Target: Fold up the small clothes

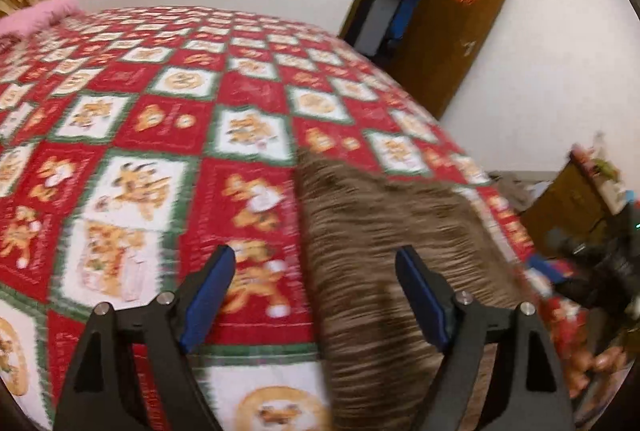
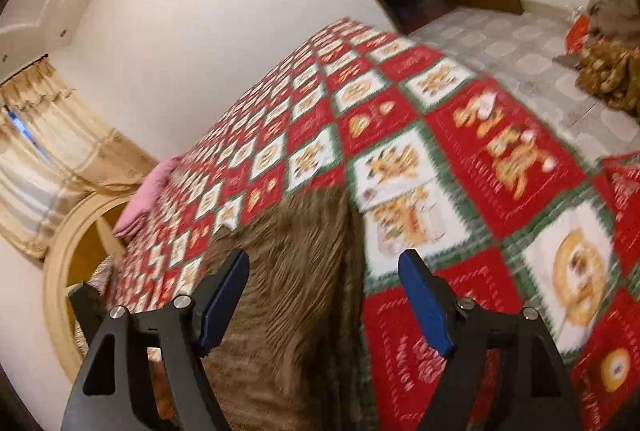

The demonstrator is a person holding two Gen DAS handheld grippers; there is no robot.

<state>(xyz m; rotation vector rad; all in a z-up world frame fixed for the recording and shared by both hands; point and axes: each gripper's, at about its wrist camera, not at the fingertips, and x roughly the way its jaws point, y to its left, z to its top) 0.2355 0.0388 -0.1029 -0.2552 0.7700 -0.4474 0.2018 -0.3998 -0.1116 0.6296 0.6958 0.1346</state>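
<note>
A brown striped garment (image 1: 380,215) lies flat on the bed's red, white and green quilt (image 1: 160,119), close to the near edge. My left gripper (image 1: 316,259) hovers open over the garment's left border, its left blue pad above the quilt and its right pad above the cloth, with nothing held. In the right wrist view the same garment (image 2: 288,231) sits under my right gripper (image 2: 324,259). This gripper is open too, spanning the garment's right edge and the quilt (image 2: 460,167), and its pads press on nothing. Both views are blurred.
A pink pillow (image 1: 40,15) lies at the far end of the bed by a curtain (image 2: 48,135). An open wooden door (image 1: 448,31) and a low cabinet (image 1: 568,203) stand past the bed's right side. More brown clothes (image 2: 612,71) are piled on the tiled floor (image 2: 520,43).
</note>
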